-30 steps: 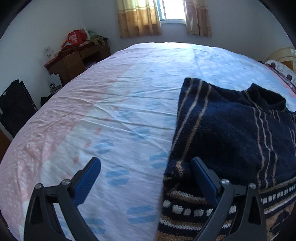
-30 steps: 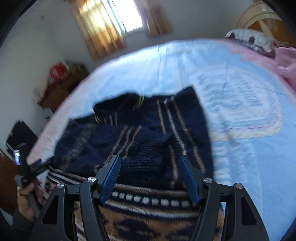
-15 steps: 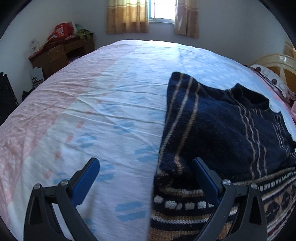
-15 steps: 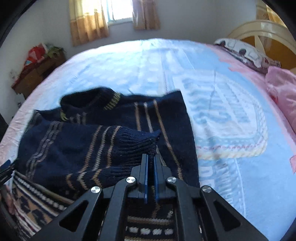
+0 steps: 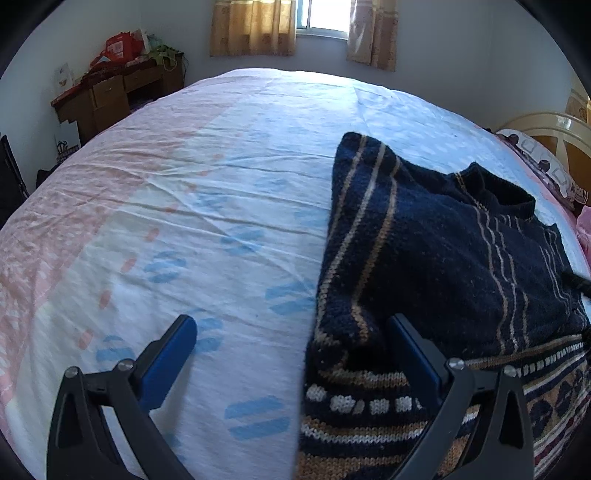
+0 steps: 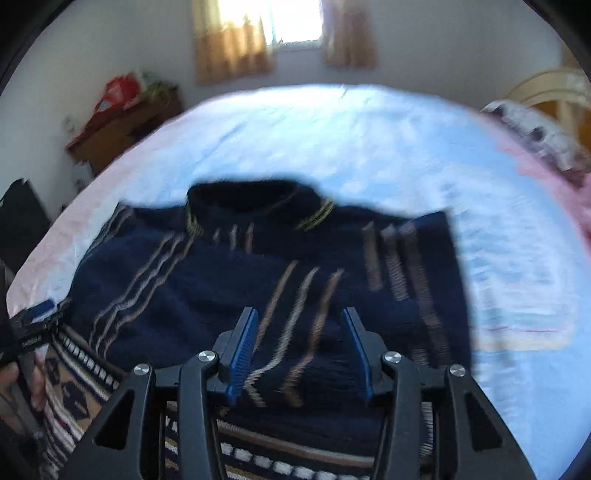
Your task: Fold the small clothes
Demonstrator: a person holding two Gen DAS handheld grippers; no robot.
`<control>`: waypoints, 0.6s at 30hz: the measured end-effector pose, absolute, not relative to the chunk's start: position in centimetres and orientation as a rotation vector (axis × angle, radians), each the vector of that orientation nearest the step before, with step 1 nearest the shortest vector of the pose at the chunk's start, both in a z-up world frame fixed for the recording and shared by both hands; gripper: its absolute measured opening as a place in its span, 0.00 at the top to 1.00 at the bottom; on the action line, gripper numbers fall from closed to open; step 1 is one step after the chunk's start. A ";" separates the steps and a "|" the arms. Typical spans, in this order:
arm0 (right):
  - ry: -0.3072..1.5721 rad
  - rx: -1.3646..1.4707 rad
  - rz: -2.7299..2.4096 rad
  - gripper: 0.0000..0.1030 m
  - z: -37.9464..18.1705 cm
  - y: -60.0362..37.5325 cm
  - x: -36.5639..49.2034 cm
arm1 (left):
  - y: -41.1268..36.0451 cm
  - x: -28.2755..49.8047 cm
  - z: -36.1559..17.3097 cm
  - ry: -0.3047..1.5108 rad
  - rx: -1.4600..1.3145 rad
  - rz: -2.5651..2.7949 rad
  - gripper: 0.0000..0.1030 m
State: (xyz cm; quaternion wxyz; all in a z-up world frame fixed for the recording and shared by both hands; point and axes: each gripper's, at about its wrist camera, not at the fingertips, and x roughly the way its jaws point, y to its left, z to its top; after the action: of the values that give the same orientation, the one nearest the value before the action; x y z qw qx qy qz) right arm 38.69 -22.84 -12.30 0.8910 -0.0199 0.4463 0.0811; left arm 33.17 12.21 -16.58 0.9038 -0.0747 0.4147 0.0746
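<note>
A navy knit sweater (image 5: 443, 258) with tan stripes and a patterned hem lies flat on the bed, collar toward the window. My left gripper (image 5: 291, 321) stands open at the sweater's left edge near the hem, one finger over the sheet and the other over the knit. In the blurred right wrist view the sweater (image 6: 221, 295) fills the middle, its sleeves folded across the body. My right gripper (image 6: 300, 314) hovers over the folded sleeve with its jaws opening and nothing pinched between the pads. The left gripper (image 6: 37, 314) and the hand (image 6: 22, 380) holding it show at the left edge.
The bed sheet (image 5: 203, 206) is pink, white and blue and spreads wide to the left of the sweater. A wooden desk (image 5: 114, 96) with clutter stands at the back left. A pillow (image 5: 543, 170) and headboard are at the right, and a curtained window (image 5: 325, 22) is behind.
The right gripper went from open around the sleeve cuff to shut on it, and now stands open again with the sleeve lying on the sweater. The left gripper stays open and has turned slightly.
</note>
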 end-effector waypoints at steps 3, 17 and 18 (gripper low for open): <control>0.917 -0.040 0.133 0.54 -13.2 -23.7 38.3 | 12.2 33.0 -16.6 0.856 -0.156 0.157 0.00; 0.891 -0.133 0.115 0.49 -13.2 -23.7 36.0 | 10.5 32.2 -16.4 0.857 -0.020 0.216 0.00; 0.894 -0.123 0.114 0.49 -13.0 -23.9 35.9 | 10.5 32.2 -16.4 0.857 -0.023 0.215 0.00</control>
State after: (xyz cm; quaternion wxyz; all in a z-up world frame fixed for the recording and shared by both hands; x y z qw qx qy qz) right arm 35.93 -23.90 -13.01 0.8984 -0.0593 0.4317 0.0550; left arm 32.19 10.55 -16.36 0.9039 -0.0110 0.4148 0.1042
